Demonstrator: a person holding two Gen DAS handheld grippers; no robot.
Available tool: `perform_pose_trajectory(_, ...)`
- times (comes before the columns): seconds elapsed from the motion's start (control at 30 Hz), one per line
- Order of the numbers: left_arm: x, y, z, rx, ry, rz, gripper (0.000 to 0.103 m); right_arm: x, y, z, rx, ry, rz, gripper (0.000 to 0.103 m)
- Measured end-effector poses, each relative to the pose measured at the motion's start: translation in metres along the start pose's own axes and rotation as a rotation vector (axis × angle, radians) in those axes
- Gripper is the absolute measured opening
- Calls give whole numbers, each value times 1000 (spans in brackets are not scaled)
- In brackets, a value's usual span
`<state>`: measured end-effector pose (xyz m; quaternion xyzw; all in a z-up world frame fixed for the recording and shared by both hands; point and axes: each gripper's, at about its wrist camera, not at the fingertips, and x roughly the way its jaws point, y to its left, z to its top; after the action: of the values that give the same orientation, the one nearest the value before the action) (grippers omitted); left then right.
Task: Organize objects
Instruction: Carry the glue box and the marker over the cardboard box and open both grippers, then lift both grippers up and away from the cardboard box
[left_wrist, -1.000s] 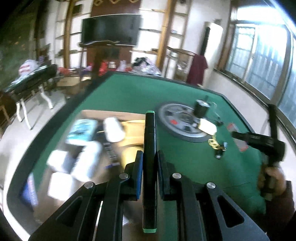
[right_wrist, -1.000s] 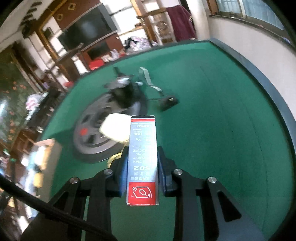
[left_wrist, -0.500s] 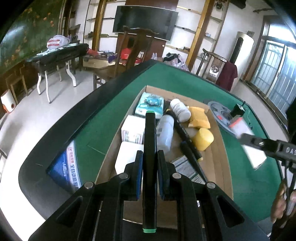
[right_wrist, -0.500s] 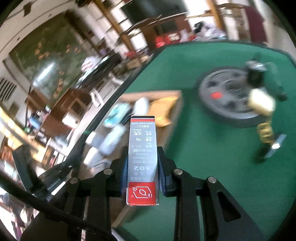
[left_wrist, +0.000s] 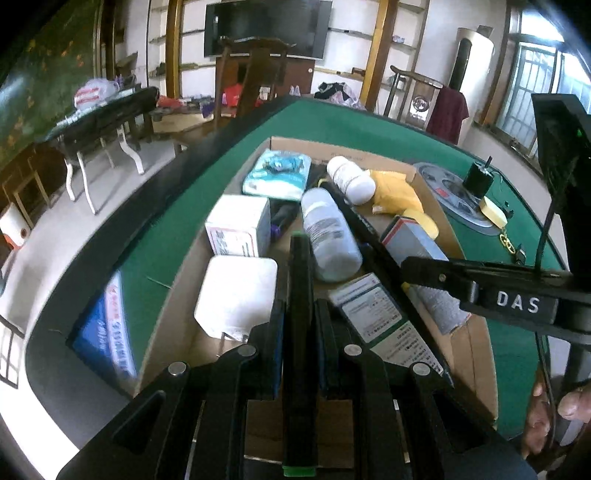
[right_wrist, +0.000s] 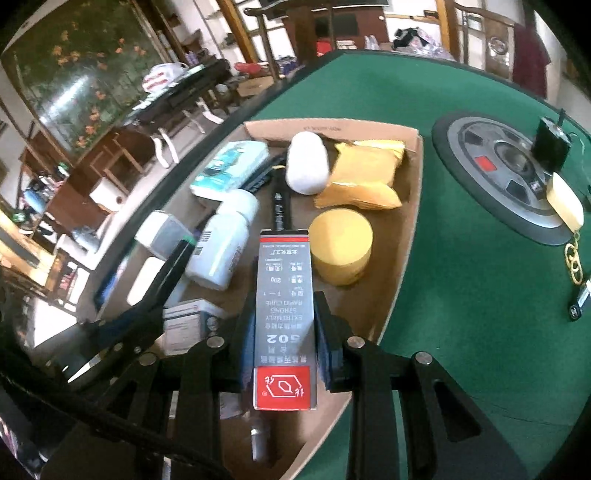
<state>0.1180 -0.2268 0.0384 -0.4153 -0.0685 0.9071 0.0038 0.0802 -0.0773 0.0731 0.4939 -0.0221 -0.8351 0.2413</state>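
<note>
Both pairs of jaws are pinching something. On the left gripper (left_wrist: 298, 325) they are pressed nearly together on a slim black marker (left_wrist: 300, 332) with green ends, which runs straight out between the pads and hangs over the near end of the cardboard box (left_wrist: 476, 354). On the right gripper (right_wrist: 284, 343) they stand a little wider, clamped on the long sides of a grey glue carton (right_wrist: 285, 317) with a red end panel (the print reads upside down from this camera), which hangs over the box near its right wall.

Inside the box lie a white bottle (right_wrist: 221, 247) on its side, a yellow round tub (right_wrist: 341, 245) beside the right wall, a yellow pouch (right_wrist: 364, 173) and a white rounded bottle (right_wrist: 307, 162) toward the far end, a blue-and-white packet (left_wrist: 279, 175) in the far left corner, and two white cartons (left_wrist: 238, 229) along the left wall.

The box sits on a green table (right_wrist: 443, 277), near its left edge. To the right of the box, on the felt, lies a grey disc (right_wrist: 495, 166) with a small black cylinder (right_wrist: 552, 142) standing on it.
</note>
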Motion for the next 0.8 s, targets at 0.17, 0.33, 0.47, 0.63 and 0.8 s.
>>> perform_pose_trajectory(0.17,-7,2,0,-4,-25,-4,13,-2,-3,1,11,-8,-53,25)
perform_pose_trajectory(0.33,-18,5,5,-37,-53,-15,40,-9,-10,-1,40,-16,-17,36)
perform_pose_trajectory(0.47,-27,7,8,-59,-87,-12,51,-16,-17,-3,51,-27,27,38)
perform_pose_trajectory(0.63,-36,4,14,-71,-116,-13,51,-29,-23,-3,57,-62,34,39)
perform_pose_trajectory(0.8,-62,-3,28,-55,-237,-31,52,-61,-18,6,33,-191,-17,43)
